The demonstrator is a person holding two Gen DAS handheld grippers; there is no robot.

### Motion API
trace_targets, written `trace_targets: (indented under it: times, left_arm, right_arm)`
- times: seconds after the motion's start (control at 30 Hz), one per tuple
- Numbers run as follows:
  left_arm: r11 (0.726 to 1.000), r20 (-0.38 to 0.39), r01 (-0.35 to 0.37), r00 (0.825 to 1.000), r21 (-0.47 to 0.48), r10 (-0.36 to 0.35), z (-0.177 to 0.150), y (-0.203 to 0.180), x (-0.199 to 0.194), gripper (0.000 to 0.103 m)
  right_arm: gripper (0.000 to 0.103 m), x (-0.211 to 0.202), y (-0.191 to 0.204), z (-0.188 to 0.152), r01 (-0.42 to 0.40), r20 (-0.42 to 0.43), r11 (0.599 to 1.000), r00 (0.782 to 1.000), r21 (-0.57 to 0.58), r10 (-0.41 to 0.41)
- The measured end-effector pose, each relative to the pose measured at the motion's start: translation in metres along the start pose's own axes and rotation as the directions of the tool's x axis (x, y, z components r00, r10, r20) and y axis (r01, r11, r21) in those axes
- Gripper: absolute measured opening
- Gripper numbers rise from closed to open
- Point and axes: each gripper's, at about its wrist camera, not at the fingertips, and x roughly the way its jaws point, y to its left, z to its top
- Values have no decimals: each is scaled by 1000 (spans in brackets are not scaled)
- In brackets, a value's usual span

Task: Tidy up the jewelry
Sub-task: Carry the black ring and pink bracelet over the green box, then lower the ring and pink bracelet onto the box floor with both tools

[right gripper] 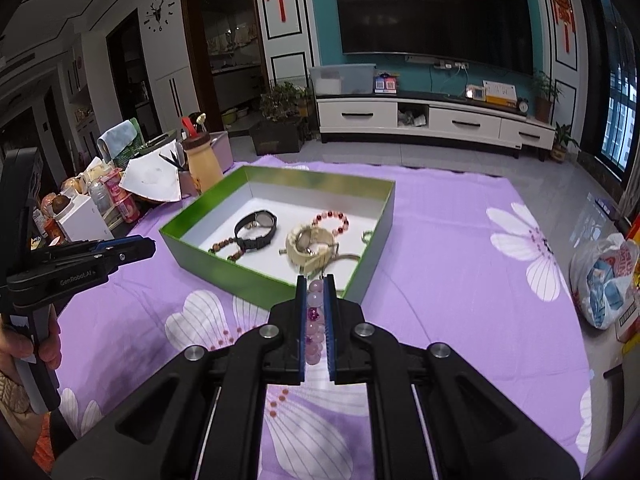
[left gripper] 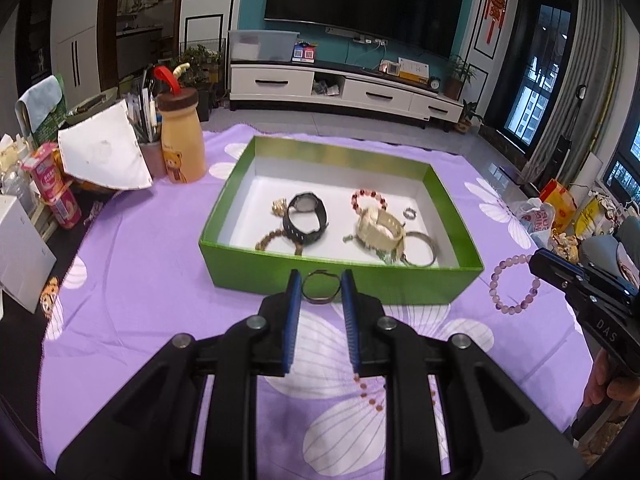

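Your left gripper holds a thin bangle between its fingers, the right gripper a purple bead bracelet, both just short of the green box. The bangle grip looks marginal; a jolt could drop it on the table.

A bear-print bottle stands beside a television.

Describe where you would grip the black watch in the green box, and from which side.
I would pinch the near strap of the black watch from above, one finger inside the loop. The fastened strap forms an open ring, and the walls of the green box block sideways approaches.
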Motion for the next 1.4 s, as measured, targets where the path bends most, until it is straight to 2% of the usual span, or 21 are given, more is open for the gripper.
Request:
trace_targets:
  times: [0.33,0.67,0.87,1.4]
  left_arm:
    - [1000,20,-8,1000,-6,8,37,9,12,20]
    - [999,8,-4,1000,-36,4,75,16,35,20]
    - [999,-13,-30,999,-41,30,92,19,56,20]
    - [996,-114,-69,992,-61,61,92,41,113,20]
  right_arm:
    - [8,9,2,30,6,39,1000,999,-28,-5]
    - [8,25,-3,66,20,67,999,998,-38,-18]
    - [8,43,-5,81,30,59,999,998,-41,-27]
    - [8,102,-12,96,39,-18,999,999,-27,-40]
